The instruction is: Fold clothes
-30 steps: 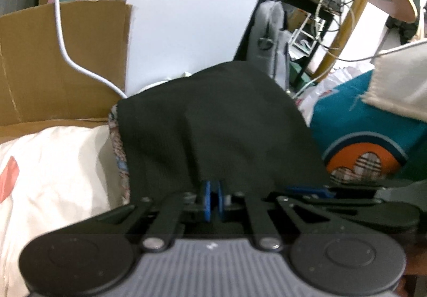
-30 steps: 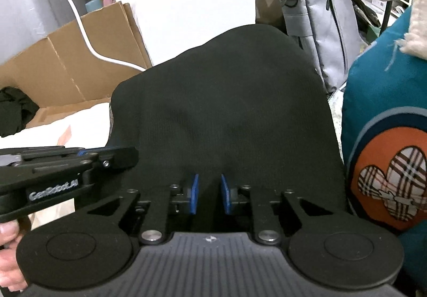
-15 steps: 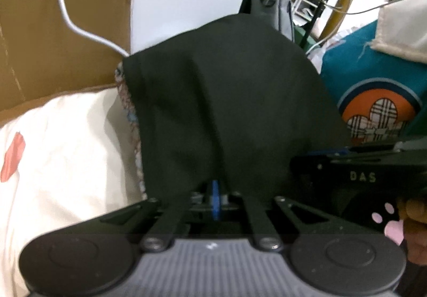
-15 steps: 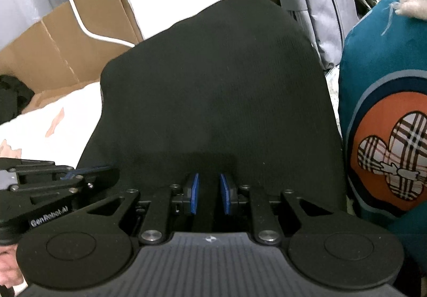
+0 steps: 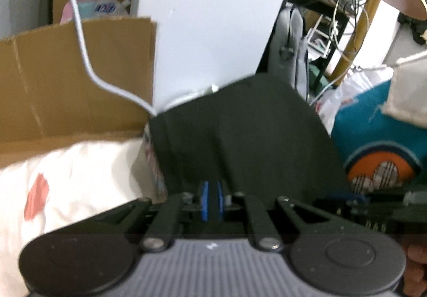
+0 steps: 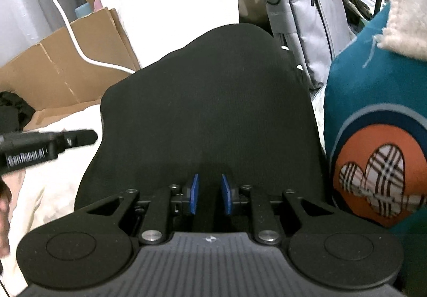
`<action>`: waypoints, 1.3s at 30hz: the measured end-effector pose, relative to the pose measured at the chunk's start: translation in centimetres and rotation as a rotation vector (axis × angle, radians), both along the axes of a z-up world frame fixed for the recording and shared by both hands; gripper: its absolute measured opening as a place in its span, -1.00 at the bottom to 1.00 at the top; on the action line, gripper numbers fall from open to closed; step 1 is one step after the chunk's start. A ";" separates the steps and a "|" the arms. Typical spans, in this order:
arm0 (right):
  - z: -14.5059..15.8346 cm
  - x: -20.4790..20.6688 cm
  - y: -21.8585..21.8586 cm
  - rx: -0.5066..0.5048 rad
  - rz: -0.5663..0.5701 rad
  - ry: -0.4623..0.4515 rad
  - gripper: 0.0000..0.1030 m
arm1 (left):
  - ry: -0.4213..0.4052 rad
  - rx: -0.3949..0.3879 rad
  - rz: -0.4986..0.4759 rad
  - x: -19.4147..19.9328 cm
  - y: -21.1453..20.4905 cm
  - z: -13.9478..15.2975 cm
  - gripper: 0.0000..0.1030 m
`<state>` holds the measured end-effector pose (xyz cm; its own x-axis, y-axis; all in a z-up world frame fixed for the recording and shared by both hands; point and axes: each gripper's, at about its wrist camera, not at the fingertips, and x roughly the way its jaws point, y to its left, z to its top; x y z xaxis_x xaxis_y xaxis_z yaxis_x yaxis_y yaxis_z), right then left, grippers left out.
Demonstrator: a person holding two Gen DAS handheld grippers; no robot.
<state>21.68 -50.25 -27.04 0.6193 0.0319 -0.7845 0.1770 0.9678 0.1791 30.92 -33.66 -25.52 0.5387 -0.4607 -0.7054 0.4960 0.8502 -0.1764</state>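
A black garment lies draped over a hump on cream bedding, with its near edge running into both grippers. Dark fabric sits in the narrow gap between the blue pads of my left gripper, which is shut on that edge. My right gripper holds the same garment a little further right, its pads slightly wider apart around the cloth. The left gripper shows at the left of the right wrist view, level with the garment's side.
A teal cushion with an orange patch presses against the garment's right side. Behind it stand a cardboard box, a white board, a white cable and a grey bag. A hand shows at the left edge.
The left gripper has risen and drawn back, and a small cloth-filled gap now shows between its pads. The right gripper has hardly moved and its pad gap is the same.
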 end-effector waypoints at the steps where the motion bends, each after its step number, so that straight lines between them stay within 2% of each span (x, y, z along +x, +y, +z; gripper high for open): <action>1: 0.1 0.4 -0.1 -0.006 0.005 -0.012 -0.56 | -0.005 -0.009 -0.002 0.7 -0.2 0.1 -0.85; 7: 1.1 4.6 -0.4 -0.076 0.059 -0.055 -0.56 | -0.034 -0.031 -0.036 2.5 -2.4 -0.9 -0.85; 14: 0.0 7.9 -1.4 -0.123 0.091 -0.080 -0.56 | -0.069 -0.024 -0.063 4.0 -3.8 -2.6 -0.85; 18: -0.7 9.8 -1.9 -0.149 0.110 -0.094 -0.56 | -0.047 -0.056 -0.024 4.9 -3.4 -3.8 -0.81; 23: -1.4 12.2 -2.6 -0.181 0.131 -0.112 -0.52 | -0.100 -0.033 -0.015 4.9 -3.7 -4.1 -0.82; 25: -1.4 12.5 -3.2 -0.175 0.105 -0.116 -0.52 | -0.133 -0.021 0.019 5.1 -3.6 -4.1 -0.91; 28: -1.4 13.1 -4.1 -0.182 0.069 -0.119 -0.52 | -0.106 -0.046 0.040 5.9 -3.2 -4.3 -0.95; 32: -1.7 14.0 -4.9 -0.184 0.065 -0.117 -0.52 | -0.131 -0.003 0.047 6.5 -3.5 -4.1 -0.95; 34: -1.7 14.4 -5.3 -0.178 0.048 -0.119 -0.52 | -0.118 0.014 0.088 7.2 -3.4 -4.4 -0.85; 36: -1.7 14.9 -5.7 -0.176 0.040 -0.115 -0.52 | -0.077 0.023 0.127 8.0 -3.1 -5.1 -0.52; 39: -1.7 16.4 -6.3 -0.192 0.062 -0.075 -0.48 | -0.065 0.040 0.144 8.6 -2.9 -5.1 -0.53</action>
<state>38.11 -56.58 -28.72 0.6780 -0.0737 -0.7314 0.1093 0.9940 0.0011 39.49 -36.56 -30.63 0.6422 -0.3478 -0.6831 0.3777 0.9190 -0.1129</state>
